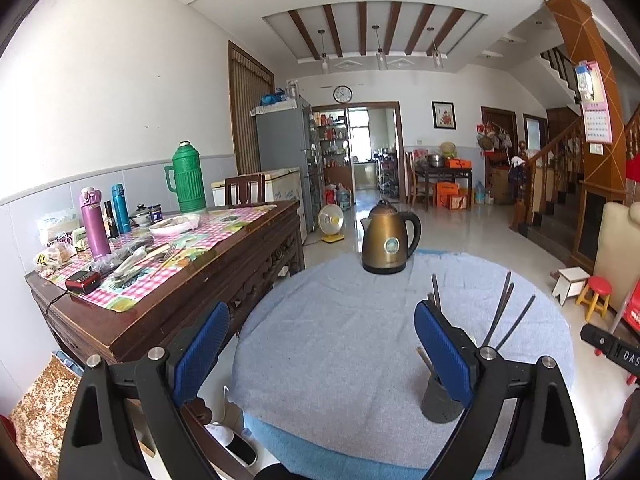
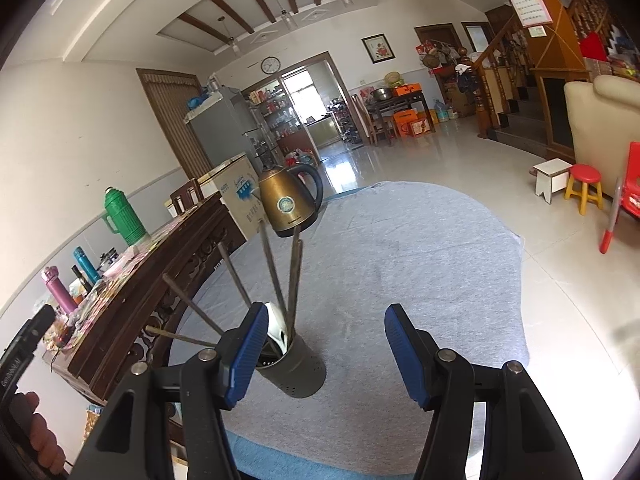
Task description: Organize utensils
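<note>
Nearest the lens: right gripper (image 2: 324, 354), jaws spread wide w/ nothing between; left gripper (image 1: 318, 344) likewise wide and empty. Grey utensil holder (image 2: 294, 374) stands on the cloth-covered round desk (image 2: 420, 264), chopsticks (image 2: 276, 264) and a spoon already in it. Judged mostly done; more cutlery (image 1: 160, 258) left on the wooden side desk (image 1: 224, 264), maybe still to sort.

Left gripper (image 1: 320, 340) jaws wide apart and empty, right gripper (image 2: 326, 346) jaws likewise apart, empty
</note>
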